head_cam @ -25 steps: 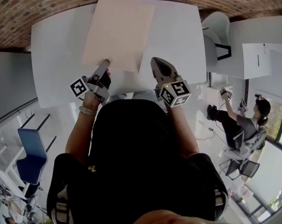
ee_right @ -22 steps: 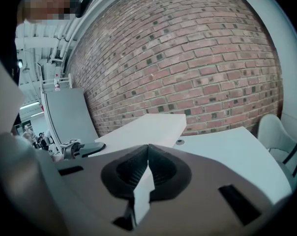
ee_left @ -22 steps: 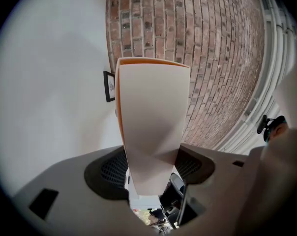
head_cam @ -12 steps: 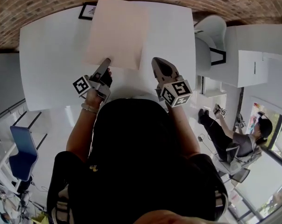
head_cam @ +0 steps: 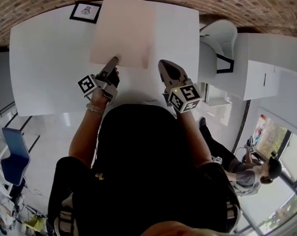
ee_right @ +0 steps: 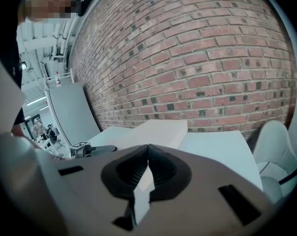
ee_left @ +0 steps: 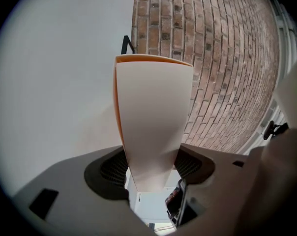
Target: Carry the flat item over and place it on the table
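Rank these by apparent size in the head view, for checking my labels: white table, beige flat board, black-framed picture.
1. white table
2. beige flat board, covering only part of the table
3. black-framed picture, clearly the smallest

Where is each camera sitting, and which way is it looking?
Head view: on the person's head, looking steeply down at the white table; own torso and arms show.
Left gripper view: on the left gripper, looking along jaws shut on the beige board.
Right gripper view: on the right gripper, jaws shut empty, facing the brick wall.
Shared: all three show the board.
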### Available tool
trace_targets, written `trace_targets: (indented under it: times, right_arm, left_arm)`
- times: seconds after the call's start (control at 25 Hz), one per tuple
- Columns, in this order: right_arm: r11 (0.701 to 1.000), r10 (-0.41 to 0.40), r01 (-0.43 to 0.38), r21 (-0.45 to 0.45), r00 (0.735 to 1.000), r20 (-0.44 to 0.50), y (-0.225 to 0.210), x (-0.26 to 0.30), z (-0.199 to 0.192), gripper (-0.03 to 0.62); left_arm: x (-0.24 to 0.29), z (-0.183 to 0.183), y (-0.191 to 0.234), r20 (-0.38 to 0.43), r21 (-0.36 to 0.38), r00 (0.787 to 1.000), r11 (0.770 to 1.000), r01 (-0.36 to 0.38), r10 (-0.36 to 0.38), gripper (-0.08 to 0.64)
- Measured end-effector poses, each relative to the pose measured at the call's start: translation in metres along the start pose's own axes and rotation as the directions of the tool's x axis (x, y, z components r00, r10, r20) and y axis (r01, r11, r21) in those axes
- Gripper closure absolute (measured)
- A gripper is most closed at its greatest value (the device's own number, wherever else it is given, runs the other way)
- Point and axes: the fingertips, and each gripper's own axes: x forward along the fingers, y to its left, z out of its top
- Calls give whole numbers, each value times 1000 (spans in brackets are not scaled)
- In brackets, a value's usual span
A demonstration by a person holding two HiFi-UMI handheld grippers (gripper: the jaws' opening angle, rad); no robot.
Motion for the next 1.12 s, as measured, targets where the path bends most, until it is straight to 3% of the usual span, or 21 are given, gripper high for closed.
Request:
trace_targets:
  times: [0.36, 0.88, 1.12]
  right_arm:
    - [1000, 17, -17, 2, 999, -31, -25, 13, -3, 581]
    - [1000, -1, 2, 30, 999, -35, -37, 22, -1, 581]
    - [999, -16, 18, 43, 999, -42, -41, 22, -3, 581]
  left_arm:
    - [34, 0, 22, 27, -63, 1000, 998, -12, 14, 273]
    - [63, 2, 38, -32, -18, 999, 999, -44, 43, 273]
    - [64, 7, 58, 8, -123, 994, 987, -107, 109, 272]
